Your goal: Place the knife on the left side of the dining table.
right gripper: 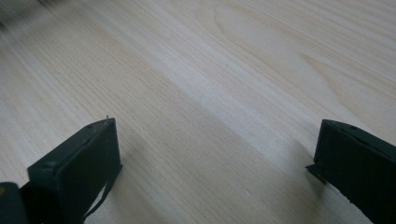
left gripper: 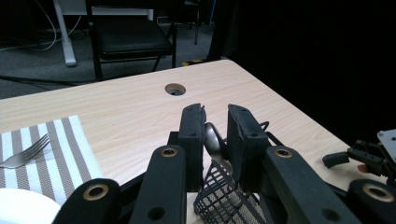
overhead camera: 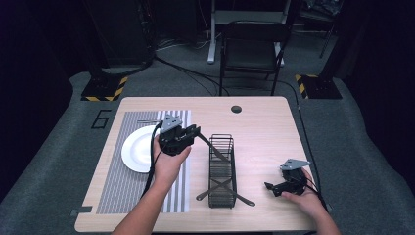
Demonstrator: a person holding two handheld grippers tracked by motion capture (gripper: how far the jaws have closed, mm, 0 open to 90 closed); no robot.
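Left tongs raised over the tabletop in the high view, between white plate and wire basket, clamped on the end of a long utensil slanting down into the basket's far end. Left hand wrapped around the body from below. Plate resting on a striped placemat, a fork lying on the mat beyond the plate. Two more dark utensils crossed in the basket's near end, handles poking out on both sides. Right tongs low over the tabletop near the right front corner, well apart from the basket, held by the right hand, spread wide with nothing between. Round cable hole near the far edge; folding chair on the floor beyond.

Left gripper view: left tongs closed tight on a metal spoon, bowl end upward between the pads, handle running down into the black mesh basket directly below. Fork on the striped placemat at left, plate rim at lower left corner. Cable hole ahead, right tongs at far right.

Right gripper view: right tongs wide open, empty, close above bare wood-grain tabletop.
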